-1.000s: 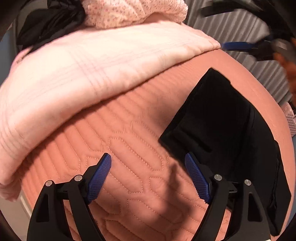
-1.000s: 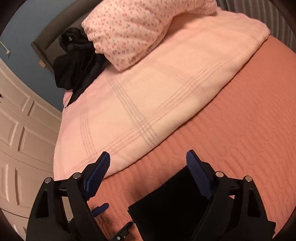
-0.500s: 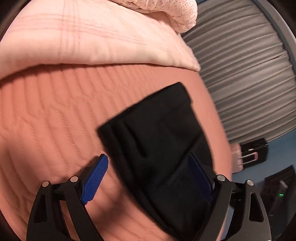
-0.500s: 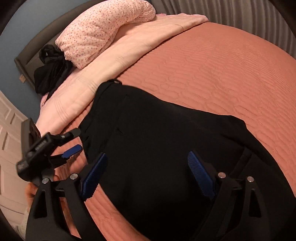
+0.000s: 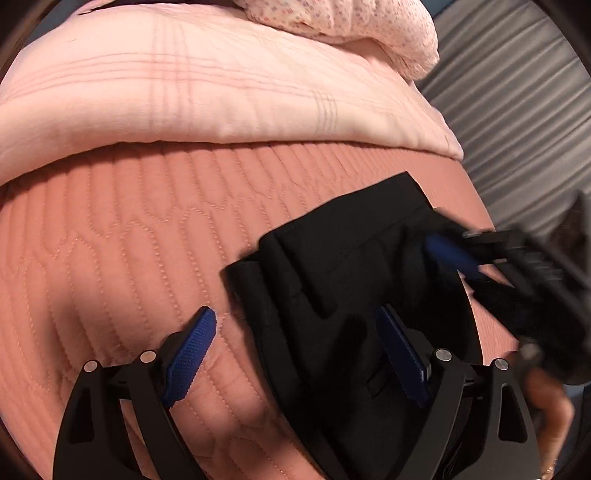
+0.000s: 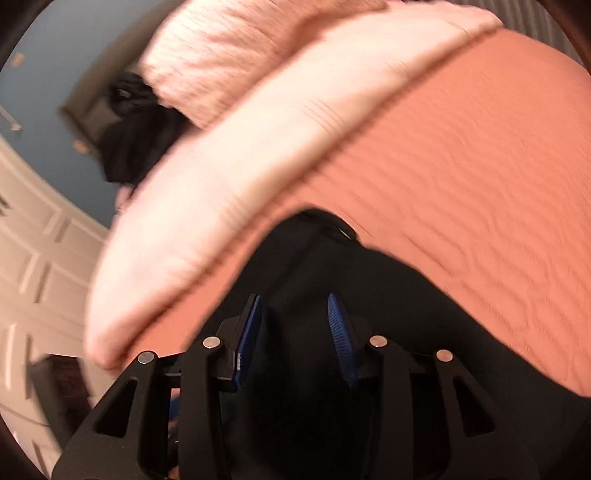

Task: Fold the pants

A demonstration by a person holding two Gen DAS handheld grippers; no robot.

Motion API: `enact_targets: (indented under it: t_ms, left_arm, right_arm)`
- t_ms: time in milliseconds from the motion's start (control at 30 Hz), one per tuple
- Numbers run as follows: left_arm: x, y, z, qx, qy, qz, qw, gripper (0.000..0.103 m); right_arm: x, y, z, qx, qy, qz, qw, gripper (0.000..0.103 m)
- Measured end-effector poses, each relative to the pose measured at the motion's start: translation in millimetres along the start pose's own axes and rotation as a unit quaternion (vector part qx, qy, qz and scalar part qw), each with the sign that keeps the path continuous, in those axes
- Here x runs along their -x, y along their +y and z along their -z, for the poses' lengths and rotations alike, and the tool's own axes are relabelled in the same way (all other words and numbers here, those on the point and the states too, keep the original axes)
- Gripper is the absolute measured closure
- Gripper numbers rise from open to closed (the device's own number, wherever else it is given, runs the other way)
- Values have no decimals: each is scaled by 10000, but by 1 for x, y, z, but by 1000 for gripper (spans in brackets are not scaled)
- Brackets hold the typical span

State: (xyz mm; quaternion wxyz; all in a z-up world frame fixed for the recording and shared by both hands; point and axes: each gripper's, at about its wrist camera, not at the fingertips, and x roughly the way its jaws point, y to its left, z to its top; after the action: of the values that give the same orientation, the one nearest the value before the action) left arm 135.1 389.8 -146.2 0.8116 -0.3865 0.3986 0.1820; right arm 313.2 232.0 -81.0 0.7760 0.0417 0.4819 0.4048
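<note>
Nearest the left wrist camera, the left hand-held gripper (image 5: 295,354) is seen spread wide over the near edge of the black pants (image 5: 351,295), one blue pad above the quilted terracotta bedspread (image 5: 129,240), the other above the dark cloth; nothing is held between them. The pants are laid partly folded on the bedspread, toward the bed's right-hand side as this view shows it. At their far right edge, the right hand-held gripper (image 5: 454,254) is pictured low against the fabric, blurred. In its own view, the right hand-held gripper (image 6: 295,332) is shown drawn narrow with black cloth between the pads; whether the cloth is actually pinched cannot be told through the blur.

Beyond the pants, a pale pink blanket (image 5: 221,92) is spread across the bed, with a floral pillow (image 5: 351,26) on it and a heap of dark clothing (image 6: 140,140) behind.

A slip is judged the main risk: if only the top layer is caught on the right, the stacked layers could be dragged apart and the fold skewed; the open left side leaves that edge unanchored.
</note>
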Motion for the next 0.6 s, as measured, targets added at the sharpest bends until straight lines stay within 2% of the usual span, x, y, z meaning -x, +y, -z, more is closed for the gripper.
enact_targets:
  t_ms: [67,100,167,200,300,367,400,433,533,567,600]
  left_arm:
    - [-4,2,3,-107,12,-63,9999,16]
    - [-6,-1,3,-223,4,-94,9997,10]
    - [-1,8,5,-391,-112,-178,9990,11]
    - [-4,6,7,-492,-181,-235,9984,5]
    - [-12,-8,16,-995,-410,-490,9930,6]
    - [-5,-3,18,-872,-583,-325,9939,23]
    - [0,5,17,-673,-639,-246,9954,44]
    - [2,10,16,-571,-631,-159,9962,60]
    - [5,28,14,-219,-608,303,9975,63]
    - [3,25,14,-358,-605,232,9973,63]
    - [3,20,15,-495,-618,118,9968,62]
  right_arm:
    - [35,-14,2,-12,-286,215,9994,68]
    - [54,-33,5,-129,-340,466,9983,68]
    - [75,-64,11,-156,-278,940,9951,65]
    - [88,-88,17,-266,-227,1190,9923,65]
    - [102,-131,31,-630,-18,1574,9855,65]
    - [92,-143,42,-460,363,1744,9829,65]
    - [89,-142,48,-205,489,1977,9788,65]
    - [79,-137,53,209,648,2315,9704,65]
    - [46,-130,62,934,1062,2396,9605,67]
    - [45,-135,58,921,970,2383,9619,61]
    - [48,-143,52,643,876,2358,9657,58]
